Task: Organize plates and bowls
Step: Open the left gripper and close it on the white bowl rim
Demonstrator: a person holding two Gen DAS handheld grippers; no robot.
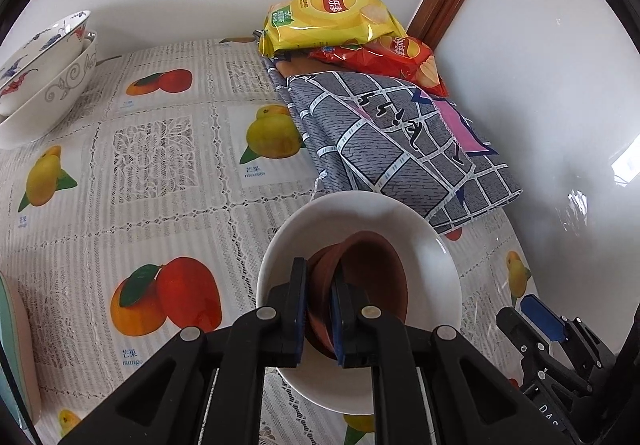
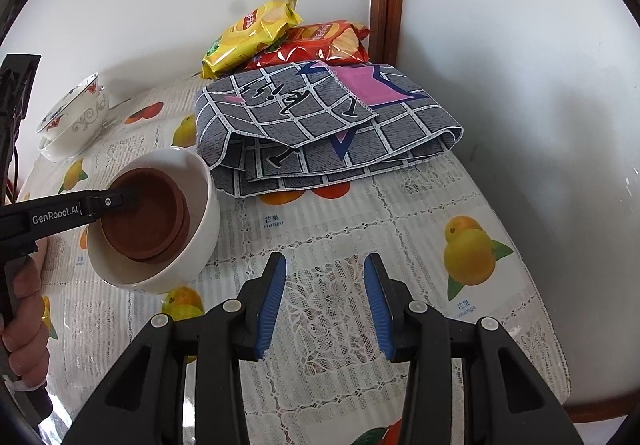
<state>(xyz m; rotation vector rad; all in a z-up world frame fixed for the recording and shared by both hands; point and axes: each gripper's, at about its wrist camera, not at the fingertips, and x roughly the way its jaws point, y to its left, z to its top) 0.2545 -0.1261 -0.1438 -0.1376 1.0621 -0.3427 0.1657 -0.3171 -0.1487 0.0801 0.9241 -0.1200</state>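
The left gripper (image 1: 318, 309), clamped on the near rim of the brown bowls (image 1: 360, 285) nested inside the white bowl (image 1: 420, 241) on the surface (image 2: 340, 229), sits nearer than the half-open, empty right gripper (image 2: 325, 305) just beside it.

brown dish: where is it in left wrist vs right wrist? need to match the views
Left wrist: brown dish lower centre, inside the white bowl, its rim clamped by the left gripper.
Right wrist: brown dish at left, in the same white bowl.
Shared landmark: folded grey checked cloth just behind the bowl.
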